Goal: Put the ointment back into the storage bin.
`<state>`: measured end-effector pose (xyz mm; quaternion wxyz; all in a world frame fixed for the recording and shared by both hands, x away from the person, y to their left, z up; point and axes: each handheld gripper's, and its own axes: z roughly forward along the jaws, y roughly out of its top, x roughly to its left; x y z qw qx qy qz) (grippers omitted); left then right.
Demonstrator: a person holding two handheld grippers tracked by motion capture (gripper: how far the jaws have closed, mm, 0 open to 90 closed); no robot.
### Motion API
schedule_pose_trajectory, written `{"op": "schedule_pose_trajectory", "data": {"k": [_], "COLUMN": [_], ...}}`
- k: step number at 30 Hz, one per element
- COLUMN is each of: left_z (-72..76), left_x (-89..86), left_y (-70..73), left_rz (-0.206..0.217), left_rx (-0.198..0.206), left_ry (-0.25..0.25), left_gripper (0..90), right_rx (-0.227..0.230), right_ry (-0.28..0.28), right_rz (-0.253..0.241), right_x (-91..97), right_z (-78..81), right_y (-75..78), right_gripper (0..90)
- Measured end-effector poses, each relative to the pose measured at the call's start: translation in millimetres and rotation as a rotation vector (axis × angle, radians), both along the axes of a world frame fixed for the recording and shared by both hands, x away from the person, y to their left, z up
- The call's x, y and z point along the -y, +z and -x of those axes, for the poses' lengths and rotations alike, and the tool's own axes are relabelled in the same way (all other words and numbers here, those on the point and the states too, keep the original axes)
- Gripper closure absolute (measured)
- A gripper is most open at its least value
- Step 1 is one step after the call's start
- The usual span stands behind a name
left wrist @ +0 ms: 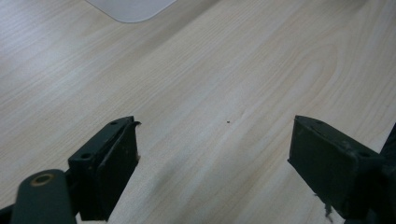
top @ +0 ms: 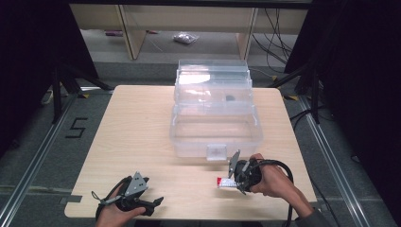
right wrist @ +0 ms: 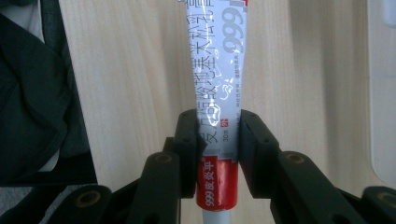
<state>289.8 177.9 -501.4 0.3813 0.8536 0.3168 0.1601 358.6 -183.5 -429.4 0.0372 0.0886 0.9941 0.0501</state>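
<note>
Light wooden table (top: 142, 142) on grey carpeted floor (top: 28, 156), black curtains (top: 28, 47) either side.

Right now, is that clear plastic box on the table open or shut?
Open. The box has its lid swung up and back, and its trays are stepped out behind the bare bottom bin.

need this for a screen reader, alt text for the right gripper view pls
The right tongs are shut on a white and red ointment tube, held over a light wooden table. A clear plastic box edges the right side.
</note>
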Motion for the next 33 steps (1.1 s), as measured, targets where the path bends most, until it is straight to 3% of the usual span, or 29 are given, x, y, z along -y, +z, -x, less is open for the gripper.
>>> {"op": "schedule_pose_trajectory", "data": {"k": [2,3,4,6,7,8,10,11,14,15,17,19,20,22,23,26,30,32,33], "left_z": [0.4,-0.3,-0.3,0.1,0.3,0.1,0.2,0.3,-0.4,-0.5,-0.5,-0.5,-0.6,-0.2,0.1,-0.2,0.5,-0.2,-0.7], "left_x": [0.1,-1.1,-1.1,-0.7,-0.3,-0.4,0.1,-0.2,-0.7,-1.1,-0.9,-0.8,-1.1,-0.9,-0.5,-1.2,0.1,-1.3,-1.4], "left_y": [0.1,0.4,0.4,0.1,0.0,0.1,-0.3,-0.1,-0.1,0.0,0.0,0.4,0.3,-0.1,0.6,0.2,0.0,0.2,0.6], "left_rz": [0.014,0.004,0.004,0.012,0.015,0.008,0.017,0.017,0.007,0.004,0.006,0.007,0.003,0.014,0.019,0.012,0.036,0.011,0.008], "left_rx": [0.001,0.002,0.002,-0.001,-0.001,-0.002,-0.001,-0.002,0.0,-0.001,-0.001,-0.002,-0.002,-0.004,-0.005,-0.002,-0.003,-0.002,0.001], "left_ry": [0.009,0.007,0.007,0.012,0.012,0.011,0.008,0.012,0.012,0.01,0.011,0.01,0.008,0.011,0.01,0.011,0.015,0.011,0.009], "left_gripper": [15.2,15.2,15.2,15.2,15.2,15.2,15.2,15.2,15.2,15.2,15.2,15.2,15.2,15.2,15.2,15.2,15.2,15.2,15.2], "right_rx": [0.015,0.004,0.006,0.002,-0.009,-0.003,-0.004,0.0,0.004,0.004,-0.001,0.008,0.014,0.012,0.027,0.037,0.032,0.04,0.052], "right_ry": [0.017,-0.034,0.021,0.013,-0.03,0.01,-0.009,0.016,0.013,-0.031,-0.035,-0.026,0.007,-0.039,0.003,0.029,-0.034,-0.034,0.029], "right_rz": [-0.003,-0.006,-0.019,-0.026,-0.021,-0.029,-0.03,-0.036,-0.037,-0.024,-0.023,-0.024,-0.03,-0.022,-0.025,-0.033,-0.022,-0.026,-0.041], "right_x": [1.5,3.2,3.6,4.3,4.6,5.3,6.6,7.2,6.8,7.3,7.5,8.3,8.6,9.0,8.2,8.1,8.0,8.7,10.0], "right_z": [-3.2,-3.5,-8.1,-9.3,-9.1,-13.1,-15.5,-20.7,-24.0,-22.5,-23.6,-26.1,-29.5,-29.0,-32.3,-35.4,-37.8,-42.5,-52.0], "right_y": [3.4,9.8,10.6,13.3,17.5,19.5,23.6,29.0,37.0,40.5,43.2,48.4,50.9,57.8,63.0,66.4,76.0,79.3,81.0], "right_gripper": [70.9,70.9,70.9,70.9,70.9,70.9,70.8,70.9,70.8,70.9,70.8,70.9,70.9,70.8,70.8,70.9,70.8,70.8,70.8]}}
